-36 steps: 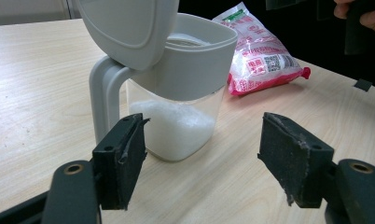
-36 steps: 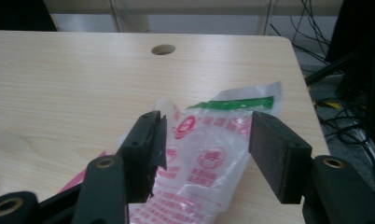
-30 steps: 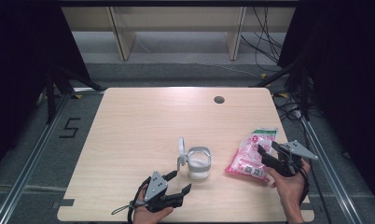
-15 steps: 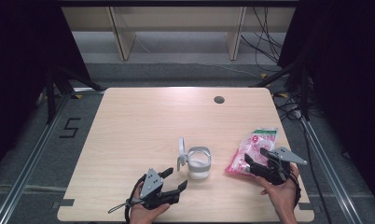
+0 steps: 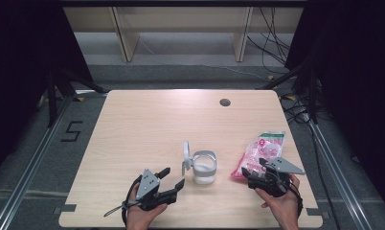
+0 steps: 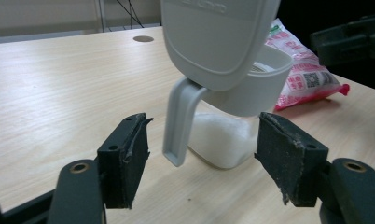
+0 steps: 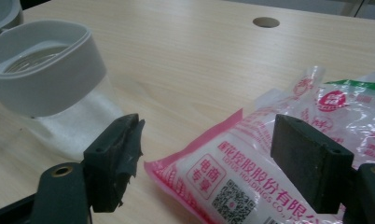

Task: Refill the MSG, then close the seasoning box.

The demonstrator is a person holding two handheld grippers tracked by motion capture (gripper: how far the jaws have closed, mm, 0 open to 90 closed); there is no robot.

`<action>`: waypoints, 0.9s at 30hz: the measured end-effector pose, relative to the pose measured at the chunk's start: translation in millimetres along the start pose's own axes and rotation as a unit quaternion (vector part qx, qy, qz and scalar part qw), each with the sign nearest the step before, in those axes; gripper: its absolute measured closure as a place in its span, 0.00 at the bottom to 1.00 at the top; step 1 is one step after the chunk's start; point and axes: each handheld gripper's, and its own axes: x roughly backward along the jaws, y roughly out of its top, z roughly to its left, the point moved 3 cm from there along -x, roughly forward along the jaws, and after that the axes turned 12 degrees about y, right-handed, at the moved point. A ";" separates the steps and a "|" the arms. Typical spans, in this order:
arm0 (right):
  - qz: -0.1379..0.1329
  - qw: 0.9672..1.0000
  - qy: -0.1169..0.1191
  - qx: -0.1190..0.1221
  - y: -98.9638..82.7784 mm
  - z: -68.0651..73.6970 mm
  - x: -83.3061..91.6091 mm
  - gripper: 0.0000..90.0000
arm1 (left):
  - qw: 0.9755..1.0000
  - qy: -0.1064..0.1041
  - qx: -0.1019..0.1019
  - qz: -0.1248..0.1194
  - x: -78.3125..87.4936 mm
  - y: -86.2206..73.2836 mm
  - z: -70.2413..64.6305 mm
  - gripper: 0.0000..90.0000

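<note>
The left gripper (image 5: 173, 177) is released, its jaws wide and empty, just before the jar (image 5: 203, 166) with its lid (image 5: 186, 154) flipped up. The right gripper (image 5: 254, 168) has just been opening; the pink bag (image 5: 262, 152) lies between its jaws, unpressed, on the table (image 5: 147, 124).

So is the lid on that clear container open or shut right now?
Open. The container stands upright with its grey flip lid swung up beside the mouth, white powder visible inside.
</note>
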 end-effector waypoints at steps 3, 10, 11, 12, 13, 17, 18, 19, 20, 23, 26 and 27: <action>0.005 1.000 0.003 -0.003 -1.9 3.5 -1.6 0.28 | 1.000 0.006 0.000 -0.002 -0.1 0.7 3.1 0.39; 0.007 0.999 0.019 0.028 -4.0 6.8 -4.5 0.28 | 1.000 0.017 -0.024 -0.008 1.6 3.2 5.6 0.45; 0.007 0.999 0.019 0.028 -4.0 6.8 -4.5 0.28 | 1.000 0.017 -0.024 -0.008 1.6 3.2 5.6 0.46; 0.012 0.999 0.023 0.033 -4.1 7.4 -3.4 0.28 | 1.000 0.015 -0.022 -0.008 1.5 3.3 5.4 0.46; 0.014 1.000 0.021 0.013 -5.0 12.0 -3.1 0.28 | 1.000 0.015 -0.023 -0.010 1.5 3.5 5.5 0.47; 0.009 0.999 0.029 0.031 -5.4 10.2 -4.6 0.28 | 1.000 0.014 -0.023 -0.009 1.1 5.6 7.4 0.49; 0.008 0.999 0.032 0.033 -5.7 10.2 -4.8 0.28 | 1.000 0.013 -0.027 -0.008 1.0 6.3 8.6 0.50; 0.010 0.999 0.034 0.035 -5.6 9.8 -4.4 0.29 | 1.000 0.014 -0.025 -0.009 0.9 6.9 8.7 0.52; 0.012 0.999 0.030 0.026 -6.2 10.9 -3.2 0.29 | 1.000 0.016 -0.023 -0.011 0.9 7.7 8.8 0.53; 0.013 0.999 0.027 0.031 -5.9 11.1 -2.5 0.29 | 1.000 0.011 -0.024 -0.017 0.1 10.3 9.1 0.61; 0.012 0.999 0.027 0.017 -6.5 15.0 -2.5 0.29 | 0.999 0.015 -0.031 -0.034 -1.3 13.9 10.6 0.77; 0.012 0.999 0.027 0.017 -6.5 15.0 -2.5 0.29 | 0.999 0.014 -0.029 -0.041 -2.4 15.0 10.8 0.77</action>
